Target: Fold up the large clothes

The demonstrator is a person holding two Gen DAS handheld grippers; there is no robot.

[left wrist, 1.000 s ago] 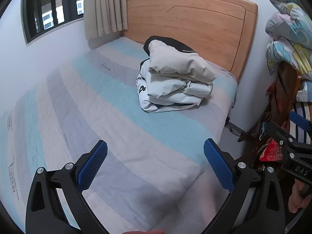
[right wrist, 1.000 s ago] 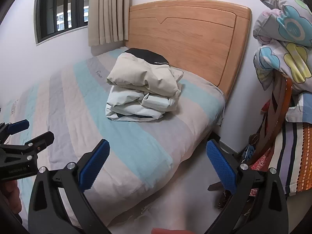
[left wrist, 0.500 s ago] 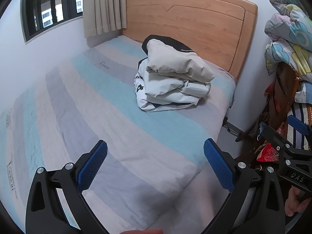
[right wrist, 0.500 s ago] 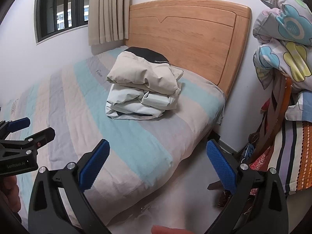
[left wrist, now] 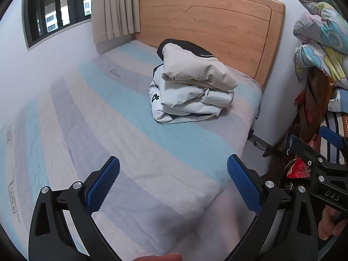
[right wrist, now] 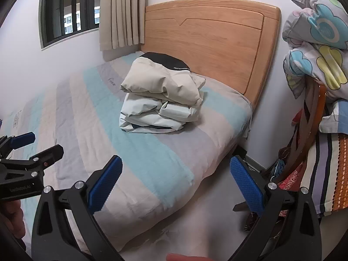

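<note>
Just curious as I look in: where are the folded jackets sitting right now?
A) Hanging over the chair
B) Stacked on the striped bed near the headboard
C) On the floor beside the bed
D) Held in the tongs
B: the folded jackets lie stacked on the striped bed before the wooden headboard; both tongs are open and empty.

Place: a home bedroom.
Evidence: bed (left wrist: 134,143) with striped sheet, wooden headboard (right wrist: 217,43), curtained window (right wrist: 65,10), floral quilts (right wrist: 315,39) piled on a chair.
</note>
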